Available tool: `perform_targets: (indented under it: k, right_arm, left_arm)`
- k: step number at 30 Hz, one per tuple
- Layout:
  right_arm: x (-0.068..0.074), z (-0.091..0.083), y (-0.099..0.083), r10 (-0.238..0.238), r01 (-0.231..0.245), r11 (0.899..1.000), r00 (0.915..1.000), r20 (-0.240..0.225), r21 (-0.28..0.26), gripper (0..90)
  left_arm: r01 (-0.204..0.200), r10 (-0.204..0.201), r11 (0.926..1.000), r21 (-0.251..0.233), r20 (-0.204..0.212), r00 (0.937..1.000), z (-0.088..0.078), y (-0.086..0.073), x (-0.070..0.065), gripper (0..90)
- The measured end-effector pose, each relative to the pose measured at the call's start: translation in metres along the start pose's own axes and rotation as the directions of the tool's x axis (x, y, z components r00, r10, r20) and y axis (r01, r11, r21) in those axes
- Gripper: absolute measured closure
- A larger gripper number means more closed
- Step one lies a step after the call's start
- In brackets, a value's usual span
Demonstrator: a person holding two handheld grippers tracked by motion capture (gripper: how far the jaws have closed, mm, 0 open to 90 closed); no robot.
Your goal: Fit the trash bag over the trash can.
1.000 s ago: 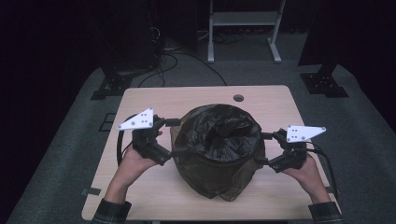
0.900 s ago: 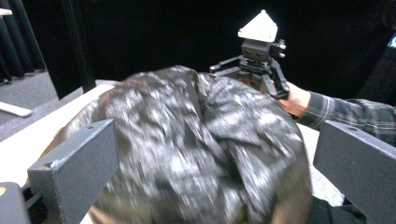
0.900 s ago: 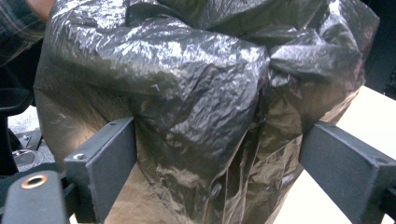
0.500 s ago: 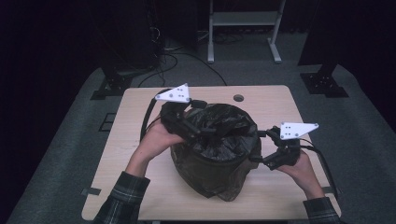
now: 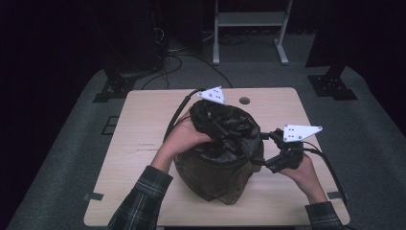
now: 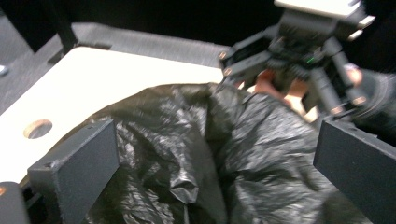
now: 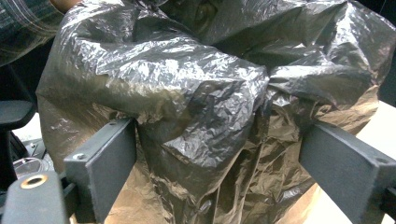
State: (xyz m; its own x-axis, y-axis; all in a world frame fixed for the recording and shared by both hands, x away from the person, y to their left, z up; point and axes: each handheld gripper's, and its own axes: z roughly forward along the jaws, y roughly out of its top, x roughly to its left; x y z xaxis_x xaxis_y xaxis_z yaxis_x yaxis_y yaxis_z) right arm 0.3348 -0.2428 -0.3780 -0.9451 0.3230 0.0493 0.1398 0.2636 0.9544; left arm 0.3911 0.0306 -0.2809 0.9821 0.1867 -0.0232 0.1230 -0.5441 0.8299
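Observation:
A crinkled black plastic bag covers a round bin in the middle of the wooden table. My left gripper lies over the bag's top from the far side, its grey plate toward the table's back. In the left gripper view, that gripper has its jaws wide apart with the bag below and between them. My right gripper is at the bag's right side. In the right gripper view, its jaws stand wide apart around a bulge of the bag, not pinching it.
A round cable hole sits near the table's far edge, also seen as the hole in the left gripper view. Dark floor, cables and a white stand lie beyond the table. Bare tabletop lies left of the bag.
My left gripper has swung from the bag's left side up and over to its far top. The right gripper has stayed at the bag's right side, shifting slightly.

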Motion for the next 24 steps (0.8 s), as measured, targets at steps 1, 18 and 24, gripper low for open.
perform_targets:
  k: [1,18,24]
  right_arm:
    - [0.0,0.0,0.0,-0.001,0.001,1.0,1.0,0.0,0.0,10.2]
    - [-0.002,-0.001,0.0,-0.005,0.005,1.0,1.0,0.0,0.001,10.2]
    - [-0.002,0.0,0.0,-0.008,0.007,1.0,1.0,0.005,0.01,10.2]
  left_arm:
    - [0.006,-0.006,0.9999,0.014,0.0,1.0,0.004,-0.001,0.001,0.0]
    - [0.032,-0.018,0.9737,0.226,-0.062,0.9979,0.056,-0.006,0.013,0.0]
    - [0.043,-0.032,0.9639,0.263,-0.044,0.9985,0.068,-0.007,0.016,0.0]
